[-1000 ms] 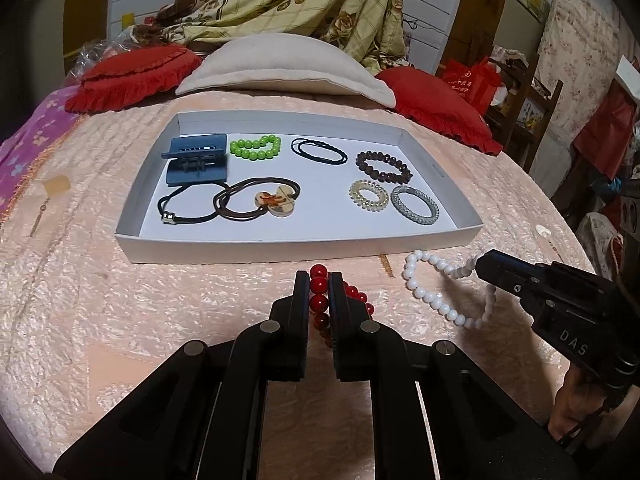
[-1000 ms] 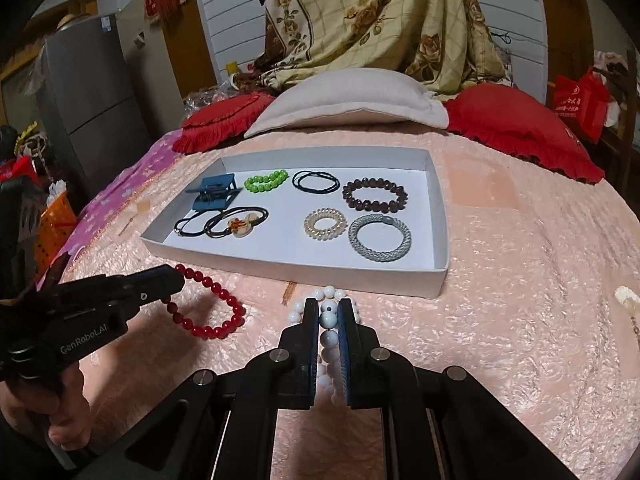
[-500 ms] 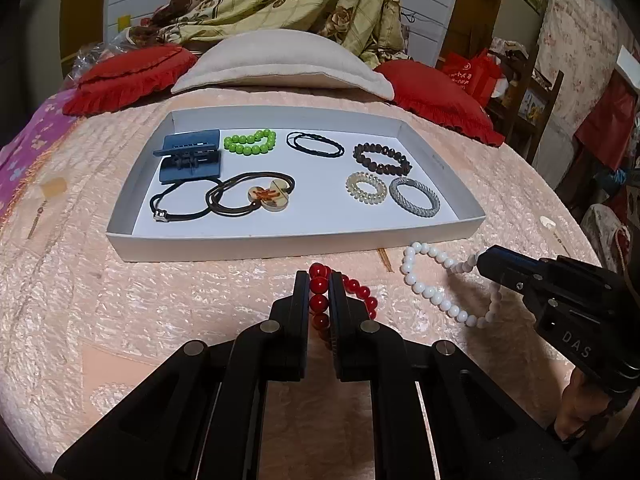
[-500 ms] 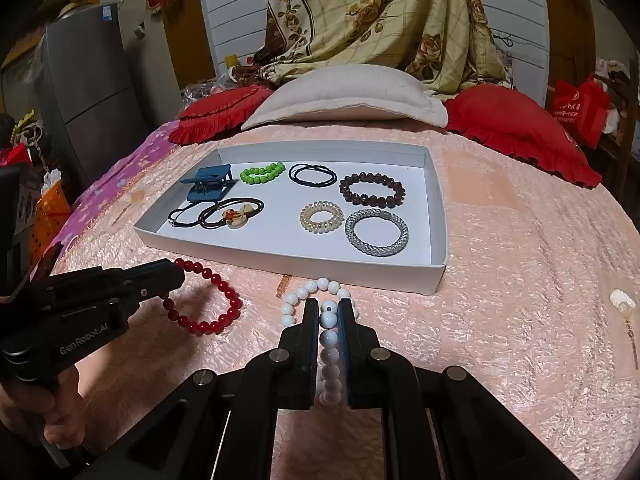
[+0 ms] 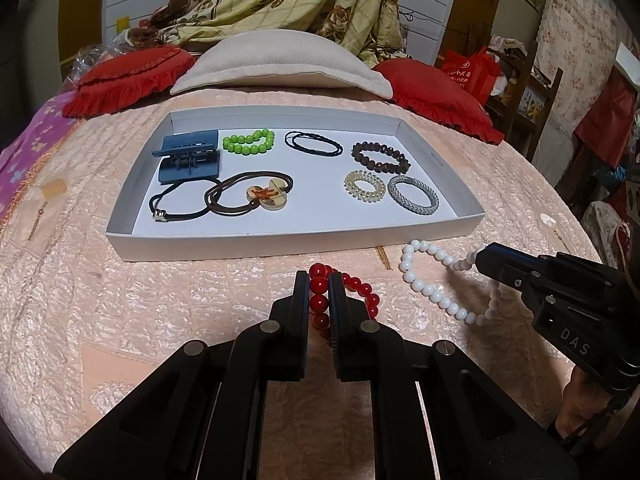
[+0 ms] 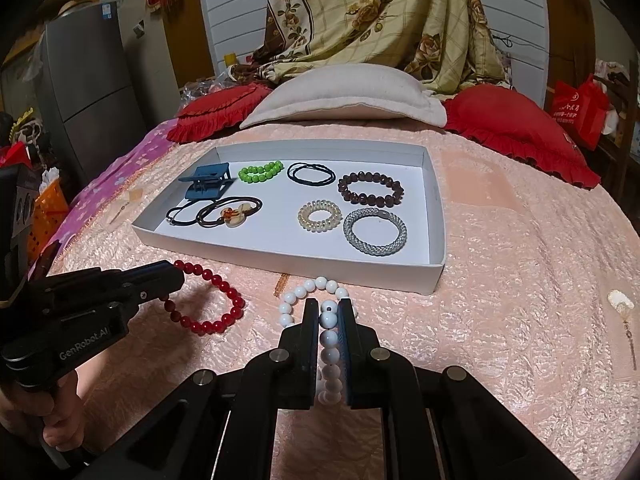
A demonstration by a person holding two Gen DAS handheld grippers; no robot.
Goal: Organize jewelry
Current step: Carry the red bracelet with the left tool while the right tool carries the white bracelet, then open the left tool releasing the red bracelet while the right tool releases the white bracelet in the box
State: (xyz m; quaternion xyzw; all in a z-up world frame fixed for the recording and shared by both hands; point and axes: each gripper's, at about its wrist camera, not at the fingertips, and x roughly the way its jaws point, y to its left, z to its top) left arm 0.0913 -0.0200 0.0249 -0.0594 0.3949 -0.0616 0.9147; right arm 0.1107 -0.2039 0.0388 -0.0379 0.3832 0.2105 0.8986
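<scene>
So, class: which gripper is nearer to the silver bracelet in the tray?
Right. The right gripper, shut on the white bead bracelet, sits just outside the tray's corner by the silver bracelet. The left gripper, holding the red bead bracelet, is further along.

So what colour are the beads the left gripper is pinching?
Red, clearest in the left wrist view.

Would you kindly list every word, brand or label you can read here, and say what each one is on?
"DAS": on the right gripper body, in the left wrist view.
"GenRobot.AI": on the left gripper body, in the right wrist view.
Red bag: white print, too blurred to read.
Tray wall: tiny print, unreadable.
</scene>
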